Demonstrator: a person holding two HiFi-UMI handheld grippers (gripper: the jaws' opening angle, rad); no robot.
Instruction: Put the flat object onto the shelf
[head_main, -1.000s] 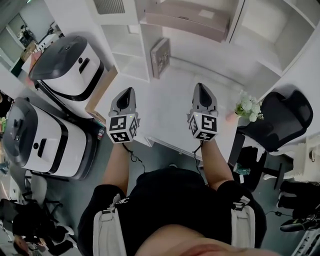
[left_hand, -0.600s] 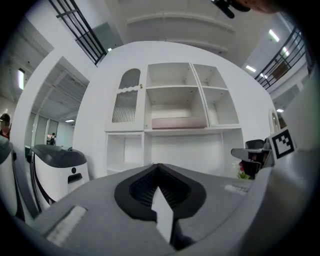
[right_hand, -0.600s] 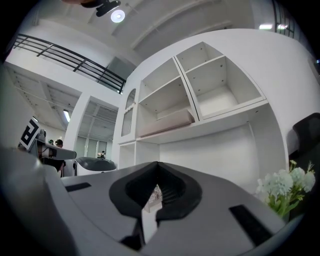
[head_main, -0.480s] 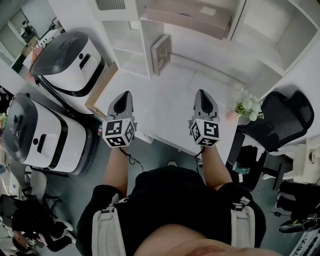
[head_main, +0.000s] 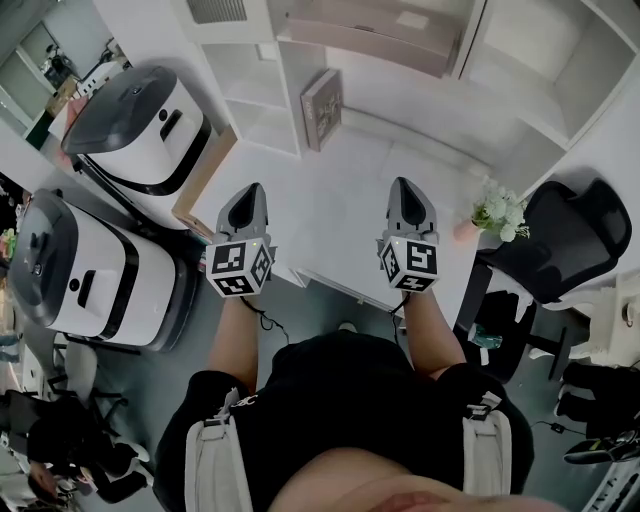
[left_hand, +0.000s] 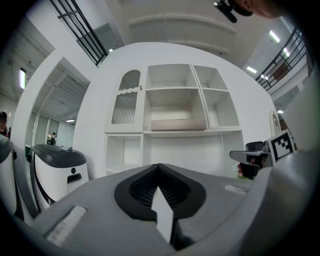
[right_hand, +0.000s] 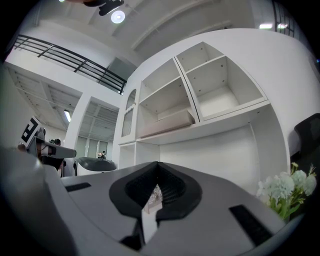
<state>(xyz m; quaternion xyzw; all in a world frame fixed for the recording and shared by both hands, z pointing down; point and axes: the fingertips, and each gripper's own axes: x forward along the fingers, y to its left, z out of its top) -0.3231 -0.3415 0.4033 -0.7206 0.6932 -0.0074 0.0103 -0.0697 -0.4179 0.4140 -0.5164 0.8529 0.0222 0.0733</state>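
The flat object (head_main: 321, 95), a thin grey patterned book or frame, stands on edge on the white desk (head_main: 340, 215), leaning against a divider of the white shelf unit (head_main: 300, 70). My left gripper (head_main: 252, 190) hovers over the desk's near left part, shut and empty. My right gripper (head_main: 403, 185) hangs level with it to the right, also shut and empty. Both point toward the shelf, well short of the flat object. In the left gripper view the jaws (left_hand: 159, 192) are closed, facing the shelf compartments (left_hand: 175, 102). The right gripper's closed jaws (right_hand: 155, 196) show only a sliver between them.
A beige box (head_main: 370, 30) lies in a middle shelf compartment. White flowers (head_main: 497, 213) stand at the desk's right end beside a black chair (head_main: 560, 250). Two white-and-black machines (head_main: 140, 125) (head_main: 80, 270) stand at left, with a wooden panel (head_main: 205, 180) against the desk.
Both grippers have drawn back slightly toward the person's body. Jaws stay shut, and the flat object has not moved.
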